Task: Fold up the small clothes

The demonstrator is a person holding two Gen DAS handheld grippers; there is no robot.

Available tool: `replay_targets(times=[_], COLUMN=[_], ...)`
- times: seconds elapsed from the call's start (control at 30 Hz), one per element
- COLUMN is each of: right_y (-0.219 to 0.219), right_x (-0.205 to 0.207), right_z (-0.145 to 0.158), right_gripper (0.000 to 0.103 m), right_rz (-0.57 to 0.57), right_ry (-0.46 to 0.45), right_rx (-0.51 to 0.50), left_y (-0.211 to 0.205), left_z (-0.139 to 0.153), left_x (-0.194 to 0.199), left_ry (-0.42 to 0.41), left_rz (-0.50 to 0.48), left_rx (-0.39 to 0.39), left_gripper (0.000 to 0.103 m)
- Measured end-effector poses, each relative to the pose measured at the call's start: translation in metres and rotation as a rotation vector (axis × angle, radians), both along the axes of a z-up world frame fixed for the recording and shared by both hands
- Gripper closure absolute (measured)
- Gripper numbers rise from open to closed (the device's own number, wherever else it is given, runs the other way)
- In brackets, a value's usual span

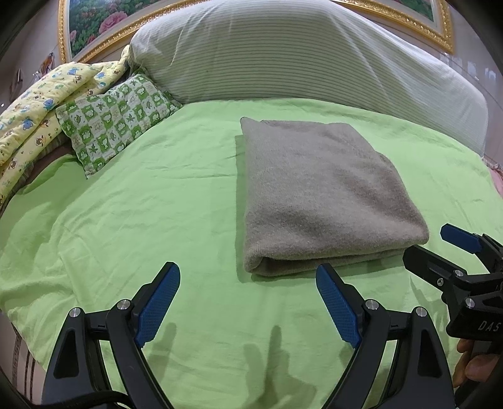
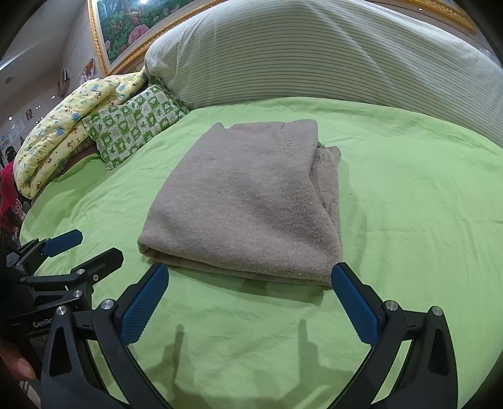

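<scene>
We see the grey sweater point(image 2: 242, 201) lying folded into a compact rectangle on the bed's green sheet point(image 2: 408, 188). Our left tool point(image 1: 248, 302) and right tool point(image 2: 250, 302) hang spread and empty just short of it. Folding looks finished; next we'd judge tidying its right edge.

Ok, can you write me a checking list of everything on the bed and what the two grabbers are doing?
Surface: green sheet, wrinkled, spread over the bed.
Job's things: grey sweater, folded into a neat rectangle, lying flat, nothing touching it.
Clutter: green checked pillow, yellow cartoon quilt, big striped pillow behind.
Grippers: left gripper open, empty; right gripper open, empty; both short of the sweater.
Cables: black cable under the left gripper.
Surroundings: gold-framed flower painting.
</scene>
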State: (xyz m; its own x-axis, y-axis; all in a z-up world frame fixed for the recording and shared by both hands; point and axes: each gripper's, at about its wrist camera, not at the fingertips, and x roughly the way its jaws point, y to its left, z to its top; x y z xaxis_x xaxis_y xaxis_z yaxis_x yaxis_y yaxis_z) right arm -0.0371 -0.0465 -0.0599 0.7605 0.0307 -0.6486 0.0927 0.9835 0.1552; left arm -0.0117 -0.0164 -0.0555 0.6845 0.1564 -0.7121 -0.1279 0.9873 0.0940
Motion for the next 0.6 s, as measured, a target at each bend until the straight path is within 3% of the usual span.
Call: replay_targets(times=[0.6], right_y=[-0.0029], right_x=[0.0071], right_z=[0.0064], right_gripper=[0.0], right_rz=[-0.008], right_ry=[-0.007], right_rx=[0.007], left_y=[0.002], left_z=[0.0012], left_x=[0.0089], left_ry=[0.007], left_rz=[-0.013], left_rx=[-0.002], left_gripper=[0.014])
